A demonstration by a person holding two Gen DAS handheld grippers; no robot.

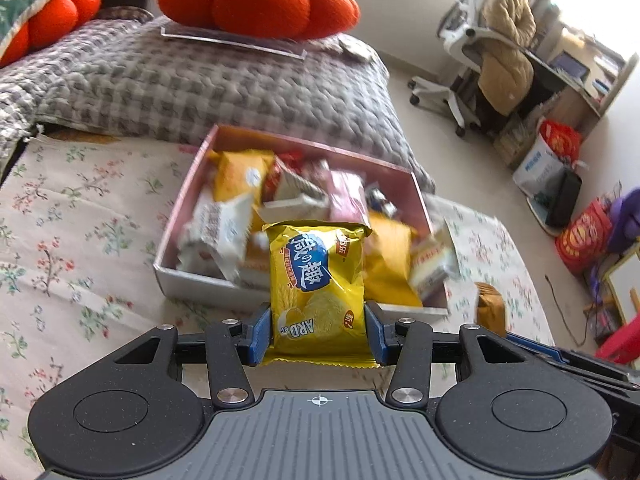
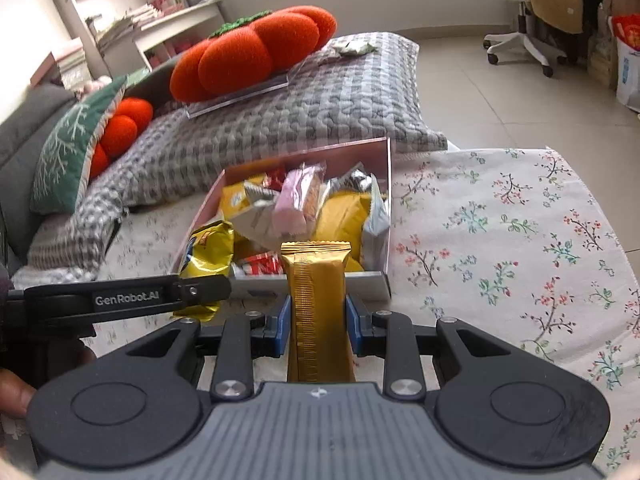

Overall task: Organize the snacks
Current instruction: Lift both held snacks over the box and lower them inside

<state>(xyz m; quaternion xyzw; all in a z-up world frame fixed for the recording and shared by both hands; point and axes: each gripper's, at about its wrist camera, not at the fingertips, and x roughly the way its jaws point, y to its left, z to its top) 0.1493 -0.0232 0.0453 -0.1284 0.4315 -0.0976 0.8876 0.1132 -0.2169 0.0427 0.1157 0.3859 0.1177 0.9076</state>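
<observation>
While I hold both near pink box [image 1: 188,204], left gripper [image 1: 319,332] pinches yellow cracker packet [image 1: 318,280], right gripper [image 2: 316,328] pinches gold bar [image 2: 318,304].

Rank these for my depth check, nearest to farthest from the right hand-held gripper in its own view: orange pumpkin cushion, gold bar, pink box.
1. gold bar, clamped in the right hand-held gripper.
2. pink box, just ahead on the floral cloth.
3. orange pumpkin cushion, far back left on the grey quilt.
</observation>
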